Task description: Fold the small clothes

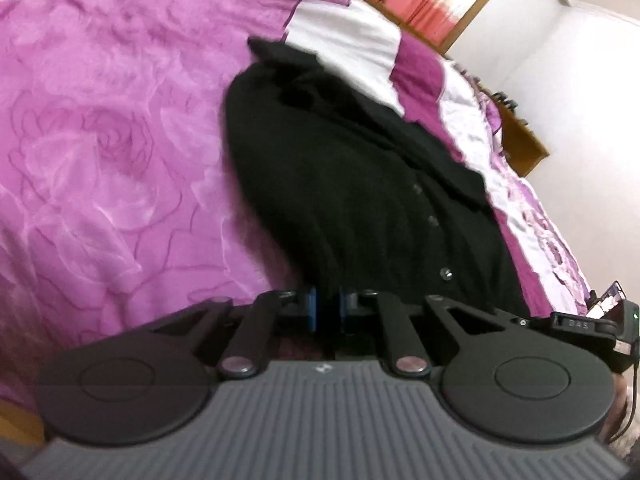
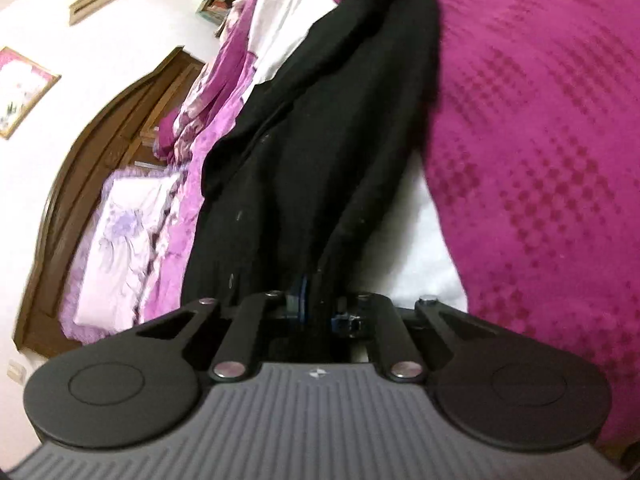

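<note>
While both grippers pinch the near edge of the black cardigan (image 1: 360,184), its long axis runs straight away from them over the purple bedspread (image 1: 100,140), toward a white cloth (image 1: 348,36) at the far end. Left gripper (image 1: 328,308) has its jaws drawn narrow on dark fabric; right gripper (image 2: 320,308) likewise, clamped on a bunched fold. Neither looks nearer — a fold would likely carry this edge forward along that axis.
</note>
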{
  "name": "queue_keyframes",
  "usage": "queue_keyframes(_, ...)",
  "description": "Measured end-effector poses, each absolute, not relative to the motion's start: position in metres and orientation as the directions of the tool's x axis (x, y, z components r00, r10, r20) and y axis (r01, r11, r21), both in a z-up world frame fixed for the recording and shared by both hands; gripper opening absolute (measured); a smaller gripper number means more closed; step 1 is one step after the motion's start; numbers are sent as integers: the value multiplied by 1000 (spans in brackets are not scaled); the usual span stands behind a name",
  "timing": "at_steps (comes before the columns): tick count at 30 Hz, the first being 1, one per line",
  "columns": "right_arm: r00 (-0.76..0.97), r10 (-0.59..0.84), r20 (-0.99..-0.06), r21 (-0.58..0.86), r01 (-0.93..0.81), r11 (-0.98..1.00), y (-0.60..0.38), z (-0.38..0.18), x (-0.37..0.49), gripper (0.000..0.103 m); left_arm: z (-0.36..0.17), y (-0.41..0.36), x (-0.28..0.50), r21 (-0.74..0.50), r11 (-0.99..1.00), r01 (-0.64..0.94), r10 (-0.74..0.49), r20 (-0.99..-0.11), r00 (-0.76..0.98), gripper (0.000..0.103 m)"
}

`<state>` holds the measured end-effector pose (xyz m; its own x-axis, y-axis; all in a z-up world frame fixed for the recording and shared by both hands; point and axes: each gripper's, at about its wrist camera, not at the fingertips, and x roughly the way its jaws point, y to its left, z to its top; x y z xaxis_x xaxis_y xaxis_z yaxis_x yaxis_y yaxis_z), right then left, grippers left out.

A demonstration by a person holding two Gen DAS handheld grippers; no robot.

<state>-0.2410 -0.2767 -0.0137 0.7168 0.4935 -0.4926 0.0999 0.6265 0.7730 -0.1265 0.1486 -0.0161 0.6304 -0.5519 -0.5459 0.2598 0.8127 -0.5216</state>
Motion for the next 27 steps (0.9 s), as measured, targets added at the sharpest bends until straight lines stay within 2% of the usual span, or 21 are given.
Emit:
queue_keyframes(7,731,483,-482,773,95,628,-283,-11,-248,10,-5,151,-133,-547,794,265,-552,-467,691,11)
queue_keyframes(15,800,468,-375,798,21,603,-287,-4,-247,9,4,155,-136,-591,759,273,-558,-375,740,11)
queue_keyframes(17,818,468,-334,821,8,572,-294,-3,-250,9,12,153,-136,-600,747,287,-567,-348,747,11)
queue_keyframes(22,866,475,-155,865,-114,489,-307,14,-256,8,44,140,-128,-569,740,359,-577,-262,773,11)
queue_keyframes(25,877,470,-98,854,-168,492,-306,32,-246,8,54,136,-118,-560,753,346,-559,-267,785,11)
queue_keyframes(27,881,465,-89,851,-176,496,-309,37,-238,8,68,129,-112,-506,797,331,-515,-281,810,11)
